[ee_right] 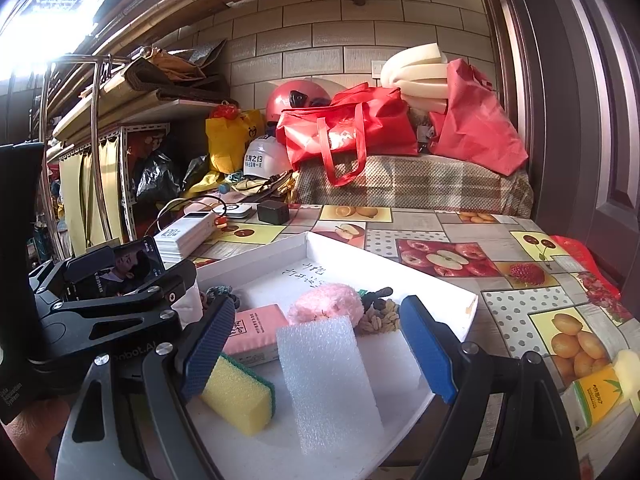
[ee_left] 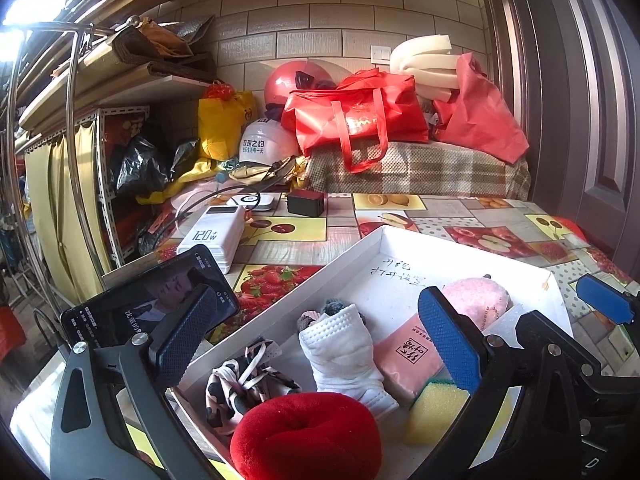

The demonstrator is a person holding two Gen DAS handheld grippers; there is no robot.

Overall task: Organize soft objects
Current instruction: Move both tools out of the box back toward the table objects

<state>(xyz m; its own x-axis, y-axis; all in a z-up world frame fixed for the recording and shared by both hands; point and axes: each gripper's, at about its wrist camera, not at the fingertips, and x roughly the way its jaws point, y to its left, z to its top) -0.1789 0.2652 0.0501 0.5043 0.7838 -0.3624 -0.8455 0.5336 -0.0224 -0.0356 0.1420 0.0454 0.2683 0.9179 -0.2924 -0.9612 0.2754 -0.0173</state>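
Left wrist view. Left claw (ee_left: 320, 340) spread wide, nothing gripped; its fingers straddle the near part of a shallow white tray (ee_left: 348, 252) that lies on the counter (ee_left: 460, 212) with a fruit-print cover. In the tray, near edge: red plush cushion (ee_left: 306, 436). Behind it a spotted cloth bundle (ee_left: 240, 388) and a folded white sock (ee_left: 346, 354). Right of the sock a pink tissue pack (ee_left: 404, 356), a yellow sponge (ee_left: 434, 410) at its near end, and a pink fluffy toy (ee_left: 478, 300) farther back. A phone (ee_left: 132, 312) stands off the tray's left edge; a white power bank (ee_left: 212, 232) lies beyond it.

Right wrist view. Right claw (ee_right: 320, 356) open fairly wide, holding nothing. Between its fingers, not touched by either pad, a white foam sheet (ee_right: 328, 384) lies flat in the tray (ee_right: 440, 280) near its near right corner. Yellow sponge (ee_right: 240, 398) just beside the left finger. Pink tissue pack (ee_right: 256, 332) and fluffy toy (ee_right: 326, 302) behind. Left claw's frame (ee_right: 108, 308) at the tray's left edge.
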